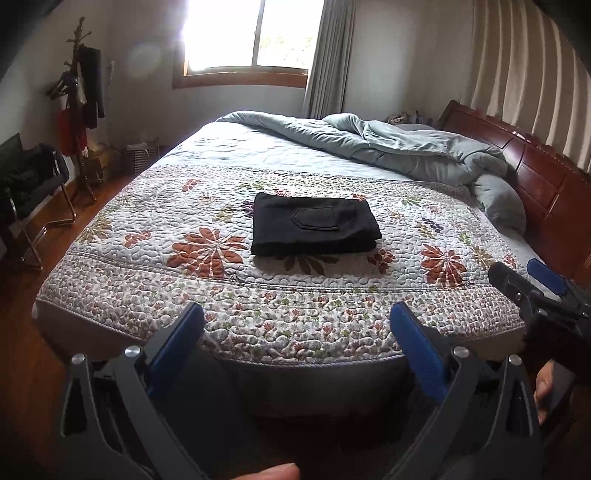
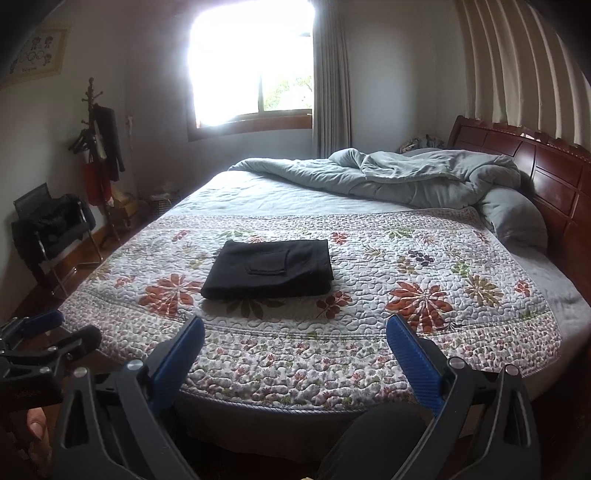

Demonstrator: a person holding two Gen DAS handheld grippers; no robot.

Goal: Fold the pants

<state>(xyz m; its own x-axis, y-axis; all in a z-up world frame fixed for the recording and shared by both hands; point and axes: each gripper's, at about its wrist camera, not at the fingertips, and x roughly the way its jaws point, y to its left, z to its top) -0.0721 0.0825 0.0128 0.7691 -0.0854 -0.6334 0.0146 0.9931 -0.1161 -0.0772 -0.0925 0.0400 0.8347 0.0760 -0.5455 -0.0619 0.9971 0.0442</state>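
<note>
Black pants (image 1: 314, 229) lie folded into a neat rectangle, back pocket up, on the floral quilt (image 1: 166, 258) in the middle of the bed; they also show in the right wrist view (image 2: 269, 268). My left gripper (image 1: 297, 314) is open and empty, held back over the bed's near edge, well short of the pants. My right gripper (image 2: 295, 328) is open and empty, also near the foot edge. Each gripper shows in the other's view: the right one (image 1: 532, 275) at the right, the left one (image 2: 70, 328) at the lower left.
A rumpled grey-green duvet (image 1: 406, 144) is piled by the wooden headboard (image 1: 535, 173). A black chair (image 1: 33, 177) and a coat stand (image 1: 79, 110) stand on the wood floor to the left. A window (image 1: 251, 33) is behind the bed.
</note>
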